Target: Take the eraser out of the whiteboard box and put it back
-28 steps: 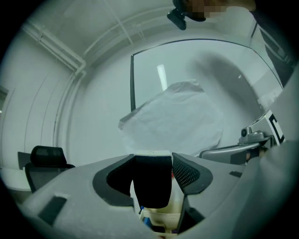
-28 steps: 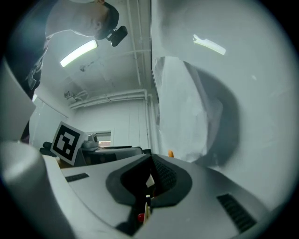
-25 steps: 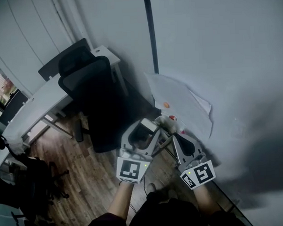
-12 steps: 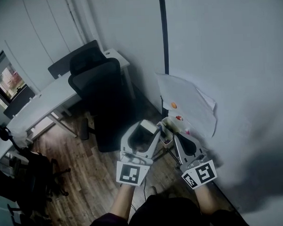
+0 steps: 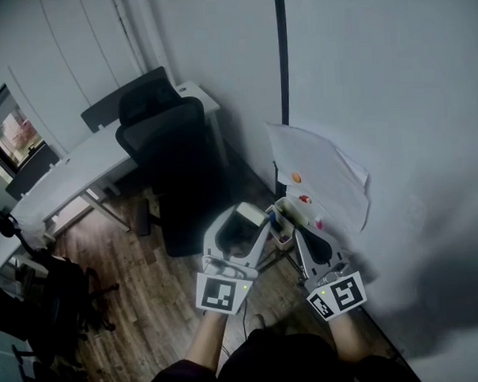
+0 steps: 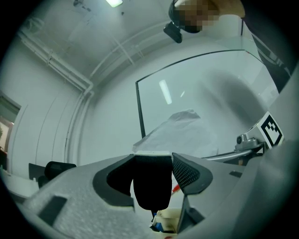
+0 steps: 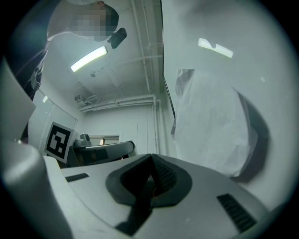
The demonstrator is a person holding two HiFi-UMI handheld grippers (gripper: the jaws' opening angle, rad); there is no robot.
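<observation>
When I compared the head view with the earlier ones, I found that almost nothing had changed between the tongs and the box. Only the camera itself had shifted a little, so the chair (image 5: 170, 161) and the table (image 5: 80, 173) sat at another place in the picture, and in the last half second even this had stopped. The left tongs (image 5: 242, 226) held the eraser (image 5: 248, 213) in the air, just beside the box (image 5: 282, 241) that hangs on the whiteboard (image 5: 393, 100), under a sheet of paper (image 5: 325, 170). The right tongs (image 5: 302, 235) stood close to the other side of the box, and I could not tell whether they touched it.

Through the left gripper view I saw the eraser clearly: its dark body filled the gap between the two jaws, its white top was turned to the board, and the jaws pressed on it from both sides. Below it a corner of the box showed, with something blue inside.

Through the right gripper view the jaws were together, pad against pad, with nothing between them.

I judged that the first half of the task was done, because the eraser was outside the box. The pause meant, I think, that the return was about to begin: the left tongs needed to bring the eraser over the opening and lower it in.
</observation>
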